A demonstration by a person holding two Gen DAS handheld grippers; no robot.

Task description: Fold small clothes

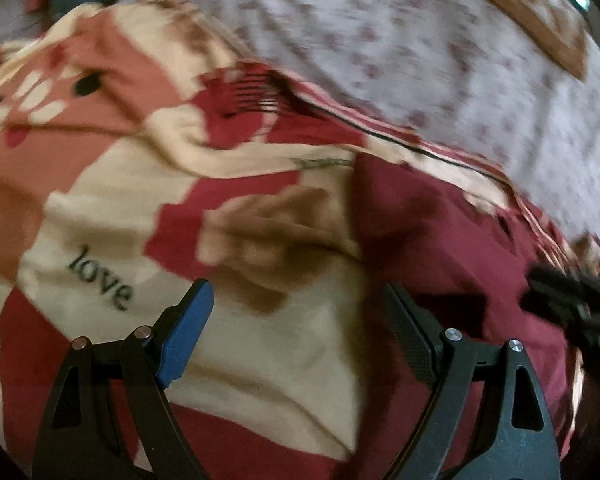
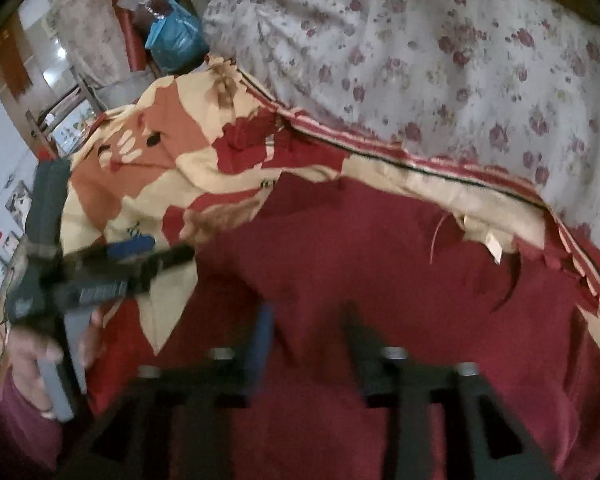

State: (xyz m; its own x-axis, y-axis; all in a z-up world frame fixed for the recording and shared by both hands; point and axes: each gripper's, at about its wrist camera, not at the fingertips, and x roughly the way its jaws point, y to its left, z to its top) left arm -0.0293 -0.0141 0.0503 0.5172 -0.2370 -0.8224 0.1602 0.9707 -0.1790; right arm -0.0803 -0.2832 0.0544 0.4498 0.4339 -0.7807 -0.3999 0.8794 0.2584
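Observation:
A dark red garment (image 2: 360,248) lies flat on a patterned red, cream and orange blanket (image 1: 112,208) printed with the word "love". In the left wrist view the garment (image 1: 452,240) fills the right side. My left gripper (image 1: 296,300) is open and empty, over the garment's left edge where it meets the blanket. It also shows in the right wrist view (image 2: 156,256) at the left, held in a hand. My right gripper (image 2: 308,320) is open and empty, low over the garment's near part. Its tip shows in the left wrist view (image 1: 540,284) at the right edge.
A white sheet with small red flowers (image 2: 440,60) covers the bed beyond the blanket. A blue plastic bag (image 2: 176,40) and clutter sit at the far left corner. A wooden headboard (image 1: 540,12) runs along the far right.

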